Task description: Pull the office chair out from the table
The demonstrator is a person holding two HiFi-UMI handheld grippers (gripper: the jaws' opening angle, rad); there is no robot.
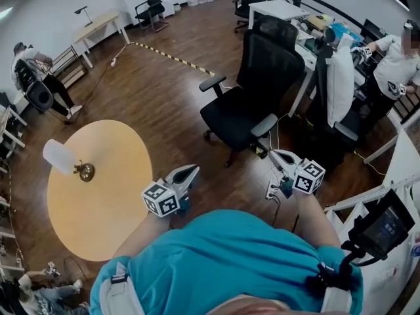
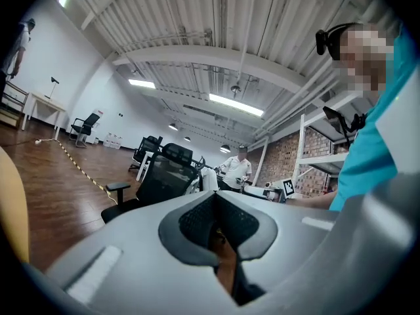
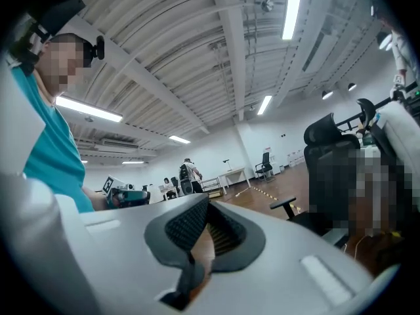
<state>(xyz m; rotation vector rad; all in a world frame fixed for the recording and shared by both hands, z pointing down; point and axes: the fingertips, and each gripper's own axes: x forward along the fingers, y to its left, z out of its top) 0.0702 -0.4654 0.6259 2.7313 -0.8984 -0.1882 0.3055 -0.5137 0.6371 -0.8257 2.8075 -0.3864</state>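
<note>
The black office chair (image 1: 252, 94) stands on the wooden floor, out from the white desk (image 1: 308, 58), its seat and armrests turned toward me. It shows small in the left gripper view, the chair (image 2: 157, 179), and at the right edge of the right gripper view, the chair (image 3: 335, 176). My left gripper (image 1: 191, 170) is held near my body, shut, with nothing between its pads. My right gripper (image 1: 270, 154) is also shut and empty, its tip just short of the chair's near armrest (image 1: 264, 125) and not touching it.
A round yellow table (image 1: 98, 186) with a white lamp (image 1: 64, 159) lies at my left. A second dark chair (image 1: 338, 104) with a white cushion stands at the desk on the right, where a person (image 1: 397, 58) sits. Cables and a power strip (image 1: 272, 190) lie on the floor.
</note>
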